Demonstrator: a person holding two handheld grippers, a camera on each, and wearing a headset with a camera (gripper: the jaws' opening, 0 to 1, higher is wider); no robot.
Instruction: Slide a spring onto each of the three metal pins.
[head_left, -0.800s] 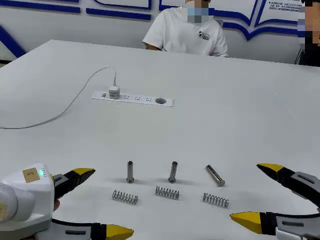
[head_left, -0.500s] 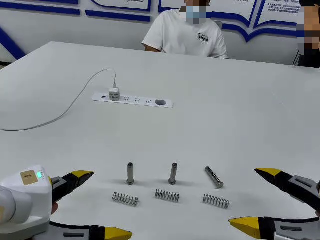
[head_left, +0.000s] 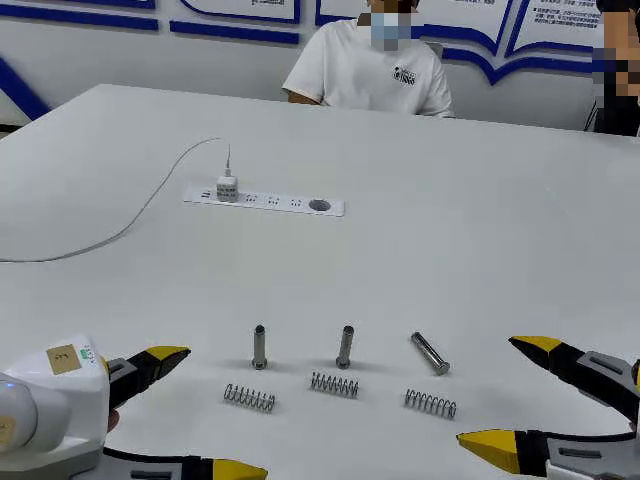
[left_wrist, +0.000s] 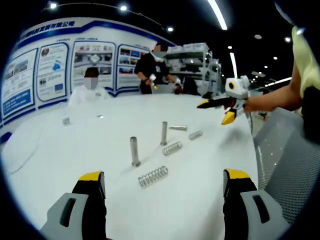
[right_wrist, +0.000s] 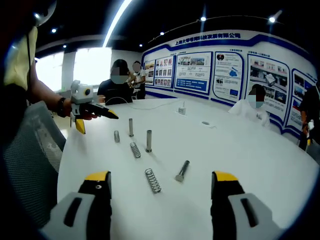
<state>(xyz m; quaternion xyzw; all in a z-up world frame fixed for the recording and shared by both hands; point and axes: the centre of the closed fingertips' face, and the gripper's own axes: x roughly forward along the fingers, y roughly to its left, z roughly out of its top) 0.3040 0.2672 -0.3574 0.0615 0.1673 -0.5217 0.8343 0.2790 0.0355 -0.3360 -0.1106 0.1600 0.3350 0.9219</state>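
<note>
Left pin (head_left: 260, 346) and middle pin (head_left: 345, 346) upright on flanged heads. Right pin (head_left: 430, 353) flat, slanted, head toward near-right. Left spring (head_left: 249, 398), middle spring (head_left: 334, 385), right spring (head_left: 430, 404) flat, bare, each just in front of its pin. All close to desk (head_left: 480, 230) near edge.

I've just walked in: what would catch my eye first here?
Three metal pins sit in a row on the white table, two upright and the right one lying down, each with a spring lying near it. The yellow-tipped left gripper and right gripper flank them, both open.
</note>
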